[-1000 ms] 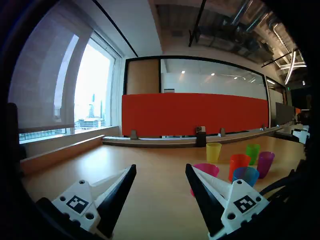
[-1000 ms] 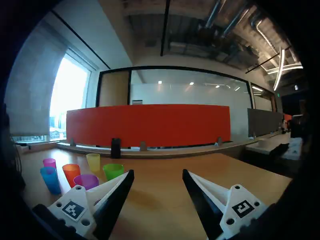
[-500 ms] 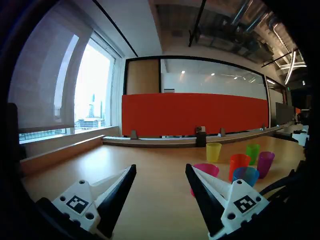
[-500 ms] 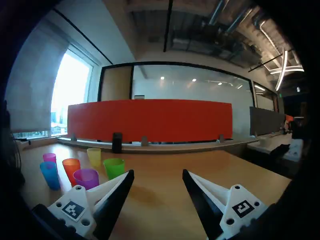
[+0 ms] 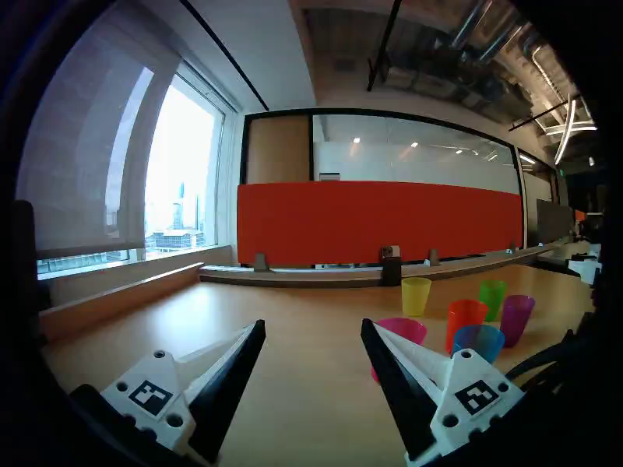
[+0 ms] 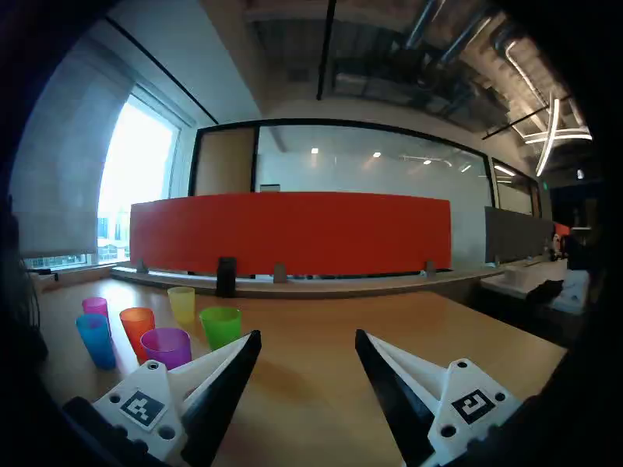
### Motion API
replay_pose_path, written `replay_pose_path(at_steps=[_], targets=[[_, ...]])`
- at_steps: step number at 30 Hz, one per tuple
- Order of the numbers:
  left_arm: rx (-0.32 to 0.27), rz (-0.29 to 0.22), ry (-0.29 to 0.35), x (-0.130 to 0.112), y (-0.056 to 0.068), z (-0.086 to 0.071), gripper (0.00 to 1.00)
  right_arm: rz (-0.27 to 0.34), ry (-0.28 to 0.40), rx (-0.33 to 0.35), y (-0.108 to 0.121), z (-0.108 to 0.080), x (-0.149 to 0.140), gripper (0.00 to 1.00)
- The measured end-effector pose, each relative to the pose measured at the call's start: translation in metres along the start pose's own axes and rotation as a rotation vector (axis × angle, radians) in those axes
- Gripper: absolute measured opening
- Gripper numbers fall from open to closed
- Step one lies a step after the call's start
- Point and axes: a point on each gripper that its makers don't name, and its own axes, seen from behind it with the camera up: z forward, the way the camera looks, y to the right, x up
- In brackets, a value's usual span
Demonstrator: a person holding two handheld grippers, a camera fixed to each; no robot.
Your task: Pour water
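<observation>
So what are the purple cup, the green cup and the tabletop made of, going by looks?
The purple cup and green cup: probably translucent plastic; light glows through the tinted walls. The tabletop: light wood or wood-look laminate, smooth with a faint sheen; I cannot tell which.

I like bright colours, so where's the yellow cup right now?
The yellow cup stands on the table, low left in the right gripper view, just behind and between the orange cup and green cup.
</observation>
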Motion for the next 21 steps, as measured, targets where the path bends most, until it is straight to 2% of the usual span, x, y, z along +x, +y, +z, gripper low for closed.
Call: replay_pose_path(at_steps=[21], targets=[[0.0,0.0,0.0,-0.0004,0.0007,0.0001,0.91,0.001,-0.002,0.005,-0.002,0.0003,-0.0003,0.94]])
